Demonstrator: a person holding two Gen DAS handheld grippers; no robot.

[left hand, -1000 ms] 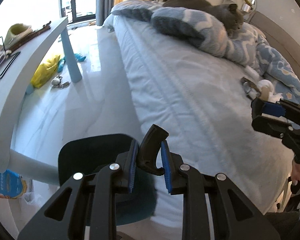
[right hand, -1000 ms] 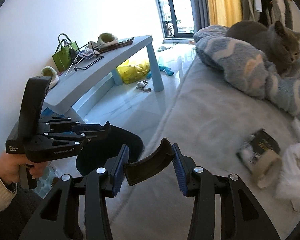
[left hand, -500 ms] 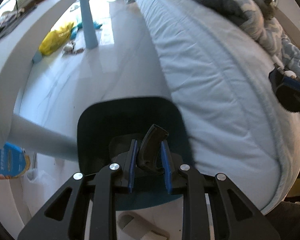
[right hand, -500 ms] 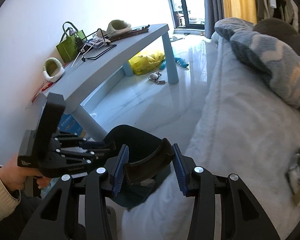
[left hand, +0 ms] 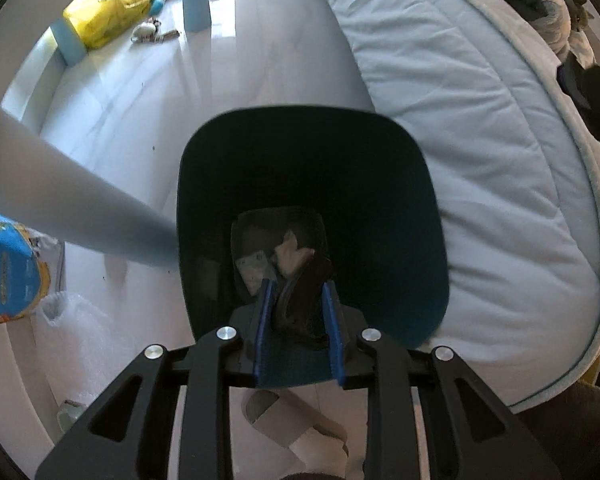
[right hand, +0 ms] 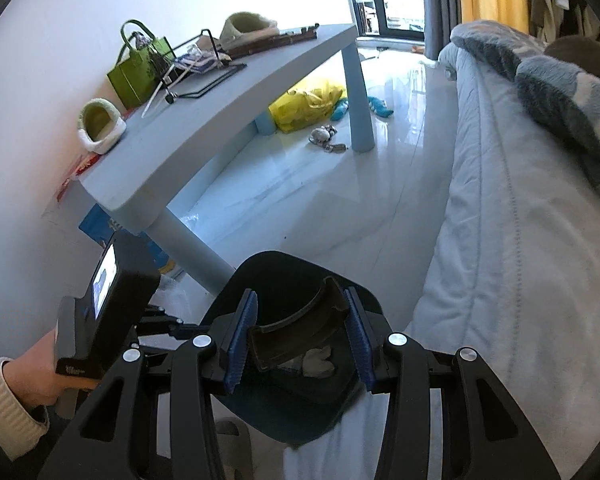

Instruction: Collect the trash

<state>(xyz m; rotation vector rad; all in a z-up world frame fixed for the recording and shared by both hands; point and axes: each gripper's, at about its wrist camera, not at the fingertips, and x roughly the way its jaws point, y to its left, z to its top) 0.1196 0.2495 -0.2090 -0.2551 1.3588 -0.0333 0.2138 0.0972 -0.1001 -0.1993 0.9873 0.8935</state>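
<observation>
Both grippers are right over the dark trash bin (left hand: 312, 184), which stands on the floor between the bed (left hand: 480, 128) and the blue worktop (right hand: 204, 128). The left gripper (left hand: 299, 312) has a small dark curved piece (left hand: 300, 292) between its fingers; they have just been opening a little, so the piece may be coming loose. The right gripper (right hand: 298, 340) squeezes a bigger dark curved piece (right hand: 296, 332) by its two ends. Both pieces look hard, light and smooth, so they could slip. Paper scraps (left hand: 288, 252) lie in the bin.
</observation>
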